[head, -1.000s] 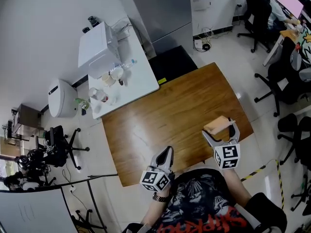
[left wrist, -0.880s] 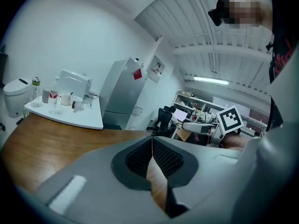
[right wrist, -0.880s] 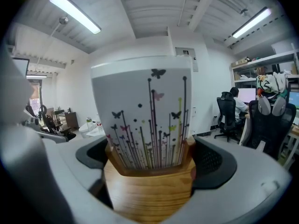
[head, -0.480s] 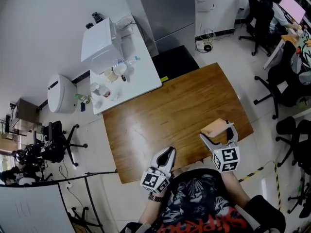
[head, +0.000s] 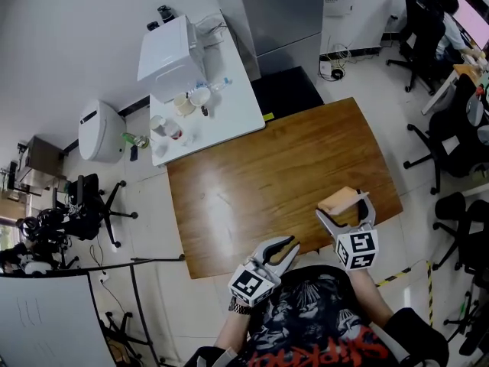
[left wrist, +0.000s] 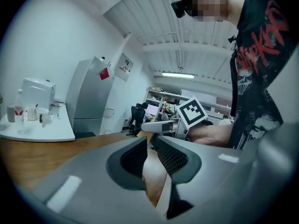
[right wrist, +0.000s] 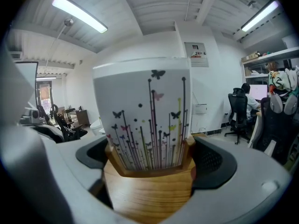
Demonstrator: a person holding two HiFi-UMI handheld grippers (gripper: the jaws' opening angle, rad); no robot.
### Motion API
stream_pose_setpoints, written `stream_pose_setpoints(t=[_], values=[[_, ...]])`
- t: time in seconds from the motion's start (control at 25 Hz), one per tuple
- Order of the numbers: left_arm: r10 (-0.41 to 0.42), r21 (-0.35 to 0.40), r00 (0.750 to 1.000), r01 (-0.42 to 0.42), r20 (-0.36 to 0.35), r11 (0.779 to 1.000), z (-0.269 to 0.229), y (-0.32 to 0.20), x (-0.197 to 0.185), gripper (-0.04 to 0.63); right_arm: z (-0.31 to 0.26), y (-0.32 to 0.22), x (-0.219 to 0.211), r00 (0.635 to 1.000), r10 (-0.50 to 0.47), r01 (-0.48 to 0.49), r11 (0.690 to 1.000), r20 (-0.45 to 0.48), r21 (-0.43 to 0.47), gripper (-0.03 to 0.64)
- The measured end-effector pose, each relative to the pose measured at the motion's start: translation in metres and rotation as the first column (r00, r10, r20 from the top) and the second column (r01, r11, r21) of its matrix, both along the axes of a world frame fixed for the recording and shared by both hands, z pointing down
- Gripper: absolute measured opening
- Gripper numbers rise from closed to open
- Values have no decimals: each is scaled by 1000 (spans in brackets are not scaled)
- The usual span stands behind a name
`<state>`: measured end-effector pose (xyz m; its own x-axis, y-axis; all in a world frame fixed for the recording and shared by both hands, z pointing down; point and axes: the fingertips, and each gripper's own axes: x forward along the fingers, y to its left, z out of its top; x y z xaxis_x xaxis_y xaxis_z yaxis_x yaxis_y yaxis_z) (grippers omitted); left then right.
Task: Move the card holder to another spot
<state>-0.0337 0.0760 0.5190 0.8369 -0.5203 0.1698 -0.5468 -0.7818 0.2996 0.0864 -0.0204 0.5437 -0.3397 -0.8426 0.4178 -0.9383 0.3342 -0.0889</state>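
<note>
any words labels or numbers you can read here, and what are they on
Nothing reads clearly.
Shirt: red lettering, cut off at the picture's edge, not readable for certain.
Wall notice: print too small to read.
Card in the card holder: butterflies and stems only, no words.
Square markers: black-and-white patterns, no letters.

Wooden table (head: pixel 267 174); white counter (head: pixel 229 122) bears appliance (head: pixel 170 60), cups (head: pixel 184 104).
</note>
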Motion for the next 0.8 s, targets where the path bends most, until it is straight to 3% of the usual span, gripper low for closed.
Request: stream_pose_setpoints(t=[0.08,0.16,0.2,0.36,0.52,0.68,0.8], values=[[32,-20,999,-33,-38,999,-4,9,4,91,3,-2,-7,1000,-29,29,1000,-1,-8,534],[71,-43,997,-72,-20,996,-2,17,9,321,8,-3,-20,997,-75,75,997,4,-19,534],[78,-27,997,-78,19,997,1,20,9,342,12,-3,-28,995,-102,102,994,10,-25,534],[11,72,987,-23,163,997,6,22,-8,270,29,-6,-76,972,-233,235,970,43,-62,534],[-129,157,935,80,330,984,17,32,-45,262,56,-6,-152,913,-402,408,908,77,-92,534],[-286,118,887,261,362,958,24,52,-94,236,104,-9,-243,818,-567,575,808,92,-129,533],[-397,69,826,405,400,912,30,82,-130,176,154,-9,-312,760,-638,649,737,124,-188,532]])
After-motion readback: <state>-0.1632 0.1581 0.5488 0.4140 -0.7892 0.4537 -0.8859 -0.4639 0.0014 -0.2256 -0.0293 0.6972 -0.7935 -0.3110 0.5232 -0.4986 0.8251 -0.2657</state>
